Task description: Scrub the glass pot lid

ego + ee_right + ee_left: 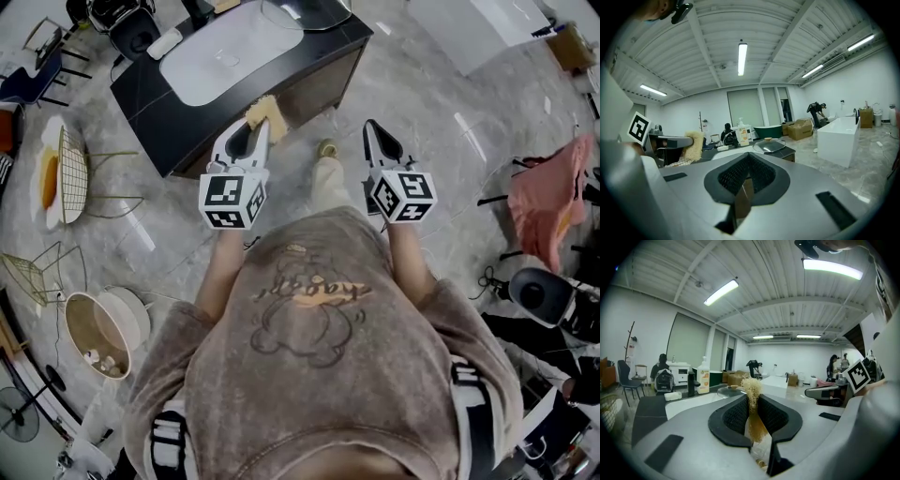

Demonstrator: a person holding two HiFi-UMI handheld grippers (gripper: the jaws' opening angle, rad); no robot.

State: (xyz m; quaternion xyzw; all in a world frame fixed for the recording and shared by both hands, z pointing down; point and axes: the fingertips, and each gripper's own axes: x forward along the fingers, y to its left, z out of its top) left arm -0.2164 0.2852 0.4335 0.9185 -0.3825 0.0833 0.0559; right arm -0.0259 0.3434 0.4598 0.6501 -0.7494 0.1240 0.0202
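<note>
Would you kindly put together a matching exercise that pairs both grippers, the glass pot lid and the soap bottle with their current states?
Column one:
1. left gripper
2. right gripper
3. glass pot lid
4. soap bottle

Column two:
A. upright on the dark counter
B. shut, nothing between the jaws
C. lying flat on the counter, knob up
D. shut on a straw-coloured scrubber

Pairs: 1-D, 2-B, 3-C, 4-A.
</note>
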